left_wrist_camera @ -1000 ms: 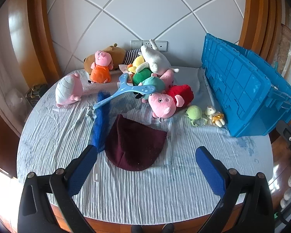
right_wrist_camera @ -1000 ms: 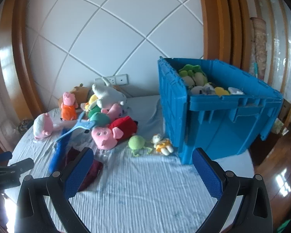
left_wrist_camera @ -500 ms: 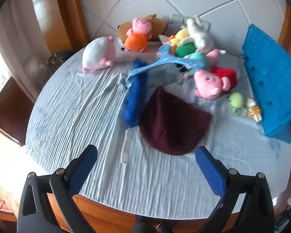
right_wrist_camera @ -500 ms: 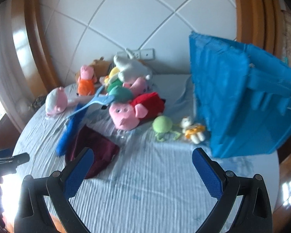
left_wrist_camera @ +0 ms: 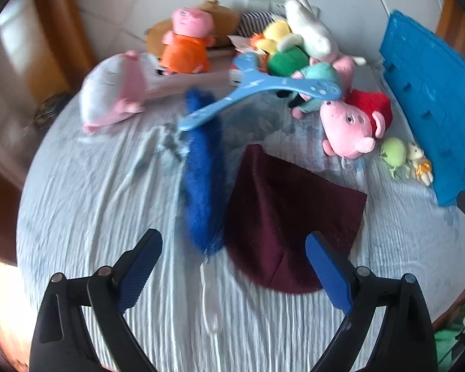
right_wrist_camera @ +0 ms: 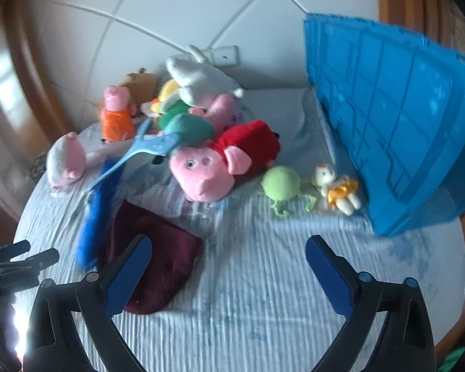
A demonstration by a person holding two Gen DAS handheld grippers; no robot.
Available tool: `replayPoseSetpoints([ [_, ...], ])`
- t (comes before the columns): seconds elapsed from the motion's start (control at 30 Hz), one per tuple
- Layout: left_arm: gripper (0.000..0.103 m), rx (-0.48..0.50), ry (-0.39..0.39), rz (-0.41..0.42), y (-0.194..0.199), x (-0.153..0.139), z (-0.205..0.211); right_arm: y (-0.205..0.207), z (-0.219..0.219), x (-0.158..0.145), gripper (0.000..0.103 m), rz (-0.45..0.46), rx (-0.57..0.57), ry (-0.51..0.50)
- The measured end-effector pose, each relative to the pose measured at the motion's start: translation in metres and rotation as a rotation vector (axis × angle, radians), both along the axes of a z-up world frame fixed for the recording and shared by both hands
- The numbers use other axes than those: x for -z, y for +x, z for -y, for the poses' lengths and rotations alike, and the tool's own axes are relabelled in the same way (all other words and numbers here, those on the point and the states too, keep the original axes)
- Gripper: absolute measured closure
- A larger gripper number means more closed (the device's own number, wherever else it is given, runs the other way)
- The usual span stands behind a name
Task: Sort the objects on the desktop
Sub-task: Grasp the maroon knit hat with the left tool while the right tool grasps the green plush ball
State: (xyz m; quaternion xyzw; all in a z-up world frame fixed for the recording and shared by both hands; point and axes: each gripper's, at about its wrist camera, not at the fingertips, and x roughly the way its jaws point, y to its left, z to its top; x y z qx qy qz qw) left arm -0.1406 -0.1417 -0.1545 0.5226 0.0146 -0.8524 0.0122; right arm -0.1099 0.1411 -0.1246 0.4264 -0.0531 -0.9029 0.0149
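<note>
- The left gripper (left_wrist_camera: 234, 255) hangs above the near part of the round table (left_wrist_camera: 93, 204), tilted down at the cloth, its jaws spread wide with nothing between them
- Just ahead of it, between the two blue pads, lie the furry blue piece (left_wrist_camera: 203, 170) and the dark maroon cloth (left_wrist_camera: 291, 207), touching side by side; the maroon one sits toward the right-hand finger
- Farther ahead a light blue plastic hanger (left_wrist_camera: 257, 90) rests across the top of the blue piece and against the heap of plush toys
- The right gripper (right_wrist_camera: 229, 259) is also held over the near table edge, pointing forward and slightly down, fingers wide apart and empty
- Its left-hand pad overlaps the maroon cloth in the right wrist view; whether it touches cannot be told
- Ahead of it lies the pink pig plush in red (right_wrist_camera: 223, 164), and to the right of that a small green toy (right_wrist_camera: 280, 184) just beside a little white and yellow doll (right_wrist_camera: 338, 189)
- The blue crate (right_wrist_camera: 396, 136) stands ahead to the right, close beside the doll
- The left gripper's black frame shows at the far left of the right wrist view
</note>
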Motion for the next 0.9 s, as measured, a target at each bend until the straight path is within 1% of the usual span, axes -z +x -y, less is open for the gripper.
replayPoseSetpoints([
  [0.03, 0.008, 0.012, 0.006, 0.015, -0.007, 0.006, -0.003, -0.003, -0.002, 0.006, 0.007, 0.016, 0.018, 0.006],
  [0.13, 0.008, 0.047, 0.018, 0.047, -0.022, 0.022, -0.013, -0.019, -0.012, 0.018, 0.008, 0.041, 0.041, 0.015],
  [0.27, 0.008, 0.053, 0.021, 0.084, -0.043, 0.041, -0.023, -0.043, -0.025, 0.032, 0.009, 0.067, 0.063, 0.025],
  [0.3, 0.008, 0.051, 0.022, 0.094, -0.048, 0.047, -0.025, -0.049, -0.029, 0.035, 0.012, 0.074, 0.068, 0.028],
  [0.33, 0.008, 0.047, 0.023, 0.104, -0.052, 0.052, -0.027, -0.055, -0.032, 0.039, 0.013, 0.081, 0.074, 0.030],
  [0.5, 0.008, 0.014, 0.010, 0.160, -0.077, 0.082, -0.036, -0.085, -0.048, 0.058, 0.013, 0.113, 0.095, 0.042],
  [0.7, 0.008, -0.035, -0.013, 0.223, -0.097, 0.119, -0.039, -0.128, -0.058, 0.084, 0.013, 0.147, 0.065, 0.051],
  [0.8, 0.007, -0.045, 0.007, 0.219, -0.100, 0.123, -0.036, -0.147, -0.063, 0.095, 0.013, 0.154, 0.063, 0.057],
  [0.9, 0.001, -0.052, 0.020, 0.217, -0.102, 0.126, -0.032, -0.163, -0.065, 0.106, 0.013, 0.169, 0.057, 0.065],
])
